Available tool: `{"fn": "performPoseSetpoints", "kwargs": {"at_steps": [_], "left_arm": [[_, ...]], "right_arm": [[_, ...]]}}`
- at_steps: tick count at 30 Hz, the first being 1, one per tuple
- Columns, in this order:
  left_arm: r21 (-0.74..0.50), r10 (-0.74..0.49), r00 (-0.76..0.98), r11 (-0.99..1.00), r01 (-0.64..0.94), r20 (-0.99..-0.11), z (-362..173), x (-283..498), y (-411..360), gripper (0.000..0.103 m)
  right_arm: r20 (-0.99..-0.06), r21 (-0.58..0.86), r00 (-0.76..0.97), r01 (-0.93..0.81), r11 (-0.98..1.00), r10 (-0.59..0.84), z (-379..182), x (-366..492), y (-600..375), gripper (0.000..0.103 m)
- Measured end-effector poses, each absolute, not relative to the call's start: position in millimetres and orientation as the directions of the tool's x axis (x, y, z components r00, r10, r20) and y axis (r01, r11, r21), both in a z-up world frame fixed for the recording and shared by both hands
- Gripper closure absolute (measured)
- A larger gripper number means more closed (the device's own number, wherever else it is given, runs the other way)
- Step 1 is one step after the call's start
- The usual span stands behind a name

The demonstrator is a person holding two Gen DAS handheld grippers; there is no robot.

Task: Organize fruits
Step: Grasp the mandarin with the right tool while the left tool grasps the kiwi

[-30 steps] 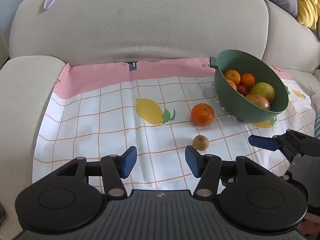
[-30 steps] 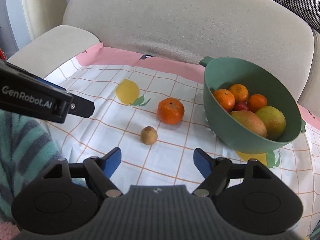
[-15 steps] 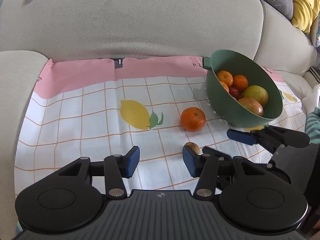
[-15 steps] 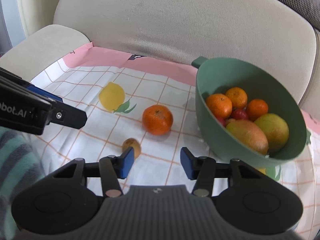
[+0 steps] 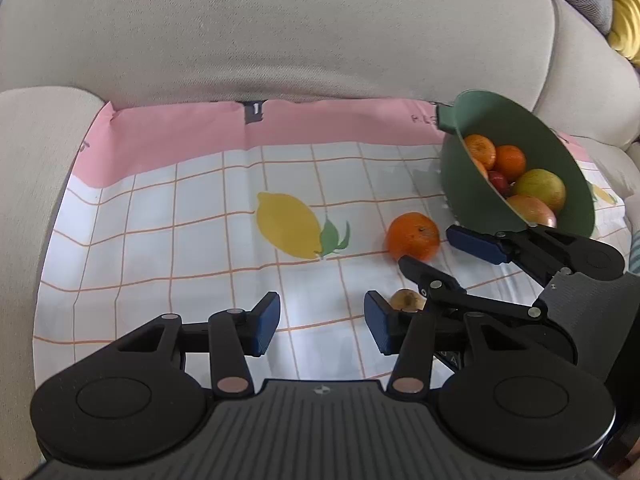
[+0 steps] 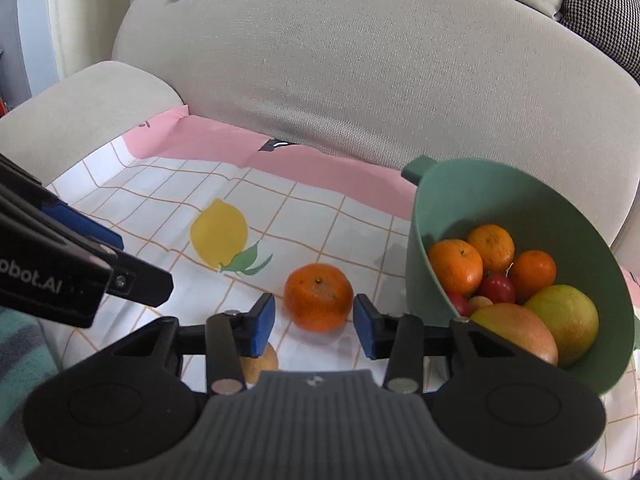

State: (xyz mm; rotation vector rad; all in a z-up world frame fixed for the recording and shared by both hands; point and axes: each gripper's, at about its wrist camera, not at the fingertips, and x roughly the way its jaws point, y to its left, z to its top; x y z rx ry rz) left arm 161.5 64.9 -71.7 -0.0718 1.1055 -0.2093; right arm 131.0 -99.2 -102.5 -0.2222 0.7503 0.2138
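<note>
A loose orange (image 6: 318,296) lies on the checked cloth (image 6: 160,200), just left of the tilted green bowl (image 6: 480,192). My right gripper (image 6: 314,324) has its blue pads on either side of the orange's near half; the jaws are closing and no contact shows. A small brown fruit (image 6: 262,364) lies half hidden under its left finger. In the left wrist view, my left gripper (image 5: 322,326) hovers over bare cloth (image 5: 180,240), jaws closing on nothing. To its right are the brown fruit (image 5: 406,299), the orange (image 5: 414,236) and the bowl (image 5: 516,120).
The bowl holds several fruits: oranges, a small red one, a mango and a yellow-green one. The cloth covers a beige sofa seat with a high backrest (image 5: 280,40) and an armrest (image 5: 32,200) at the left. Teal striped fabric (image 6: 20,360) lies at the near left.
The right gripper came forward to the orange and its jaws narrowed from wide to just around it. The left gripper narrowed a little and sank toward the cloth.
</note>
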Motion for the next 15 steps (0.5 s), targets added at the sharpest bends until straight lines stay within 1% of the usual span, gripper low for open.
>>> {"fn": "performPoseSetpoints", "kwargs": {"at_steps": [6,9,15], "left_arm": [[-0.136,-0.175,0.422,0.983,0.121,-0.89,-76.8,163.3,63.4,0.046],[-0.135,-0.174,0.422,0.983,0.12,-0.89,-77.2,163.1,63.4,0.046],[-0.133,-0.17,0.42,0.984,0.116,-0.891,-77.7,162.3,64.8,0.046]], "right_arm": [[-0.684,-0.196,0.729,-0.215,0.957,0.024,-108.5,136.1,-85.5,0.063],[-0.692,-0.183,0.721,-0.206,0.961,0.022,-111.4,138.9,-83.4,0.063],[-0.698,-0.206,0.716,-0.191,0.96,-0.007,-115.8,141.2,-80.2,0.063]]}}
